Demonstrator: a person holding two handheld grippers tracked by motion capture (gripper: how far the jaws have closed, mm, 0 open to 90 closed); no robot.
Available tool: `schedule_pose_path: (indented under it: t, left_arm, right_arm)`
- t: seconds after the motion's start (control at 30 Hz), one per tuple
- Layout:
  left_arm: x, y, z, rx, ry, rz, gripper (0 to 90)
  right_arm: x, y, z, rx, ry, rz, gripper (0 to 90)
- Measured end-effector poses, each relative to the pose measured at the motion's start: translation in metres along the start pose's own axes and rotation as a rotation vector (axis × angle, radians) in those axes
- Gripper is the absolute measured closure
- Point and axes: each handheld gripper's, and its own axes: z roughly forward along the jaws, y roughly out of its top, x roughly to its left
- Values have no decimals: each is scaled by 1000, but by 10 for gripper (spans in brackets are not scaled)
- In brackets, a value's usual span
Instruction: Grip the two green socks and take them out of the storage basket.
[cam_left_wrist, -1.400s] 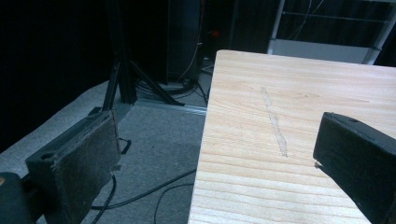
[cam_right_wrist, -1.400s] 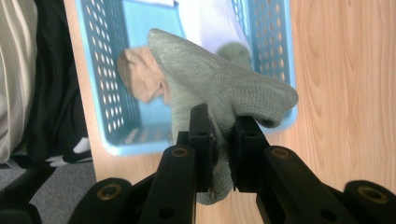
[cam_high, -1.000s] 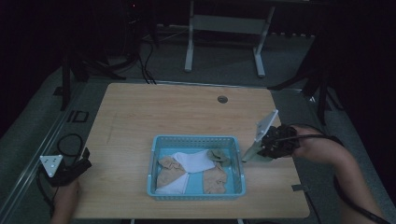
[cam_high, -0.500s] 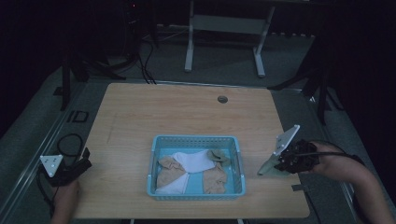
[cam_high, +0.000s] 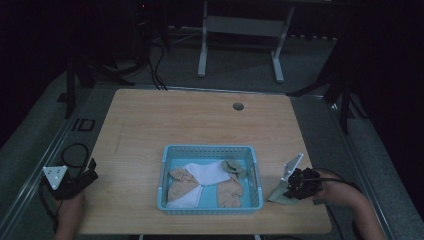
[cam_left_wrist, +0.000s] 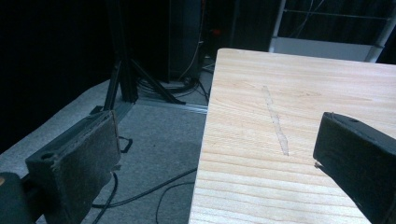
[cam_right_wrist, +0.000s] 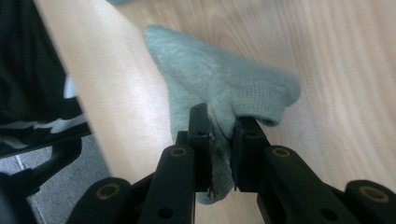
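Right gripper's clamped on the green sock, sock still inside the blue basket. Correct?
Not quite. The right gripper is clamped on the green sock, but the sock lies on the bare table, right of the blue basket; the high view shows it.

left gripper (cam_high: 91, 174): at 8 o'clock of the high view, jaws wide apart, nothing between them
left hand (cam_high: 70, 212): behind it, at the bottom edge
right gripper (cam_right_wrist: 219, 140): at 4 o'clock, jaws closed on a green sock (cam_right_wrist: 224, 88)
right forearm (cam_high: 357, 205): enters from 5 o'clock
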Motion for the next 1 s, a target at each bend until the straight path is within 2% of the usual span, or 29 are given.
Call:
schedule_pose_path:
  t: [0.27, 0.3, 0.37, 0.43, 0.6, 0.7, 0.8, 1.0]
  left_arm:
    - [0, 0, 0, 0, 0, 0, 7]
    - [0, 0, 0, 1, 0, 0, 7]
    - [0, 0, 0, 1, 0, -1, 7]
    - [0, 0, 0, 1, -1, -1, 7]
    - [0, 0, 0, 1, -1, -1, 7]
    - [0, 0, 0, 2, -1, 0, 7]
    - [0, 0, 0, 2, 0, 0, 7]
    - [0, 0, 0, 4, 0, 1, 7]
  right_arm:
    - [-15, -4, 40, 57, 19, 32, 776]
    - [-16, -4, 42, 65, 17, 39, 762]
    - [-17, -3, 41, 69, 15, 43, 668]
    - [-19, -2, 37, 65, 21, 42, 604]
    - [-23, 2, 14, 71, -28, 45, 525]
    - [-24, 7, -1, 78, -57, 44, 515]
    - [-24, 15, -15, 69, -80, 21, 512]
    - [-23, 38, -35, 54, -90, -24, 514]
